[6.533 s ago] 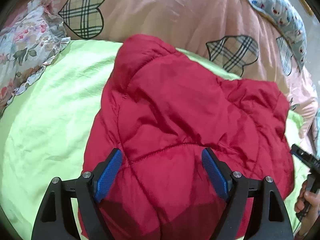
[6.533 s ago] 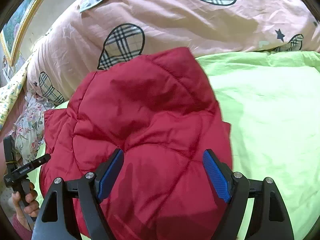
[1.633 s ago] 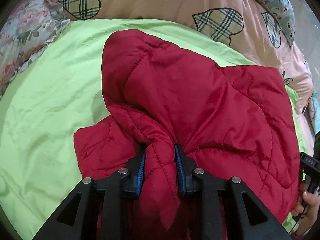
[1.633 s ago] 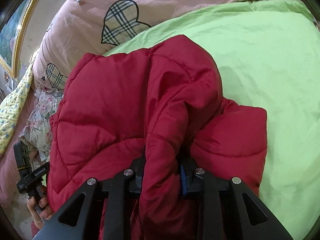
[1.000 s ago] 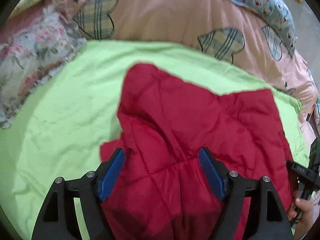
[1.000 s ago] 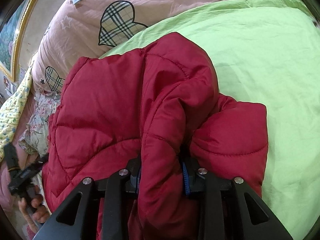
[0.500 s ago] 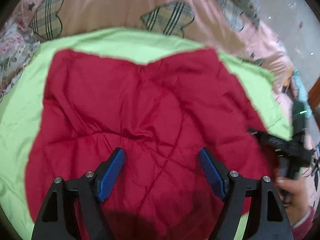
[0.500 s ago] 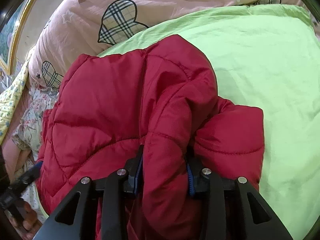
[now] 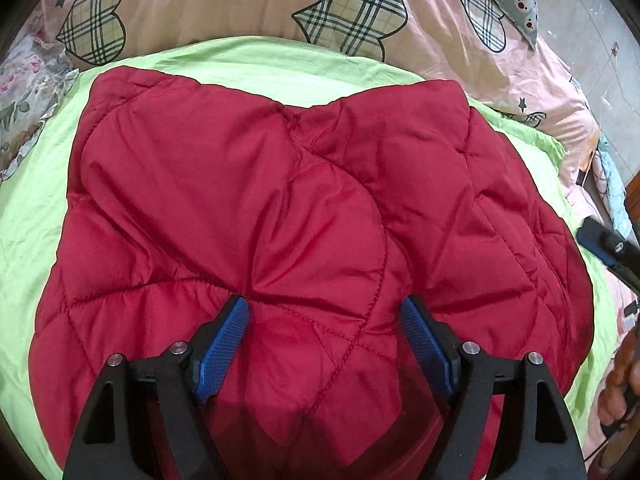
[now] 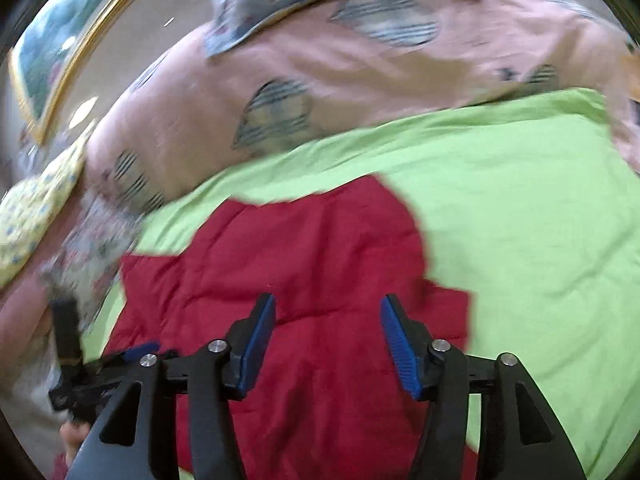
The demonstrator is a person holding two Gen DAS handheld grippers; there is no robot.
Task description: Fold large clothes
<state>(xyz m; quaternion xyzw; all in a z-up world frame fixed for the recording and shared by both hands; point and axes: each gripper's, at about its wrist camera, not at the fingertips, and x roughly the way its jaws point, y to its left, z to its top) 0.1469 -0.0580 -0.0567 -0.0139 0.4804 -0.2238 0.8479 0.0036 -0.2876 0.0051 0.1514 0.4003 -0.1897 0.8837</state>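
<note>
Red jacket [image 9: 304,216]'s near hem is cut off; right view blurred.

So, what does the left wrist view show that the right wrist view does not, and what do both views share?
Only the left wrist view shows the sharp quilted stitching of the red jacket, clear plaid hearts on the pink quilt, and the right gripper at its right edge. Only the right wrist view, which is blurred, shows a gold picture frame, a yellow flowered cloth and the left gripper at lower left. Both show the jacket lying on the green sheet, the quilt behind it, and open blue-padded jaws holding nothing.
</note>
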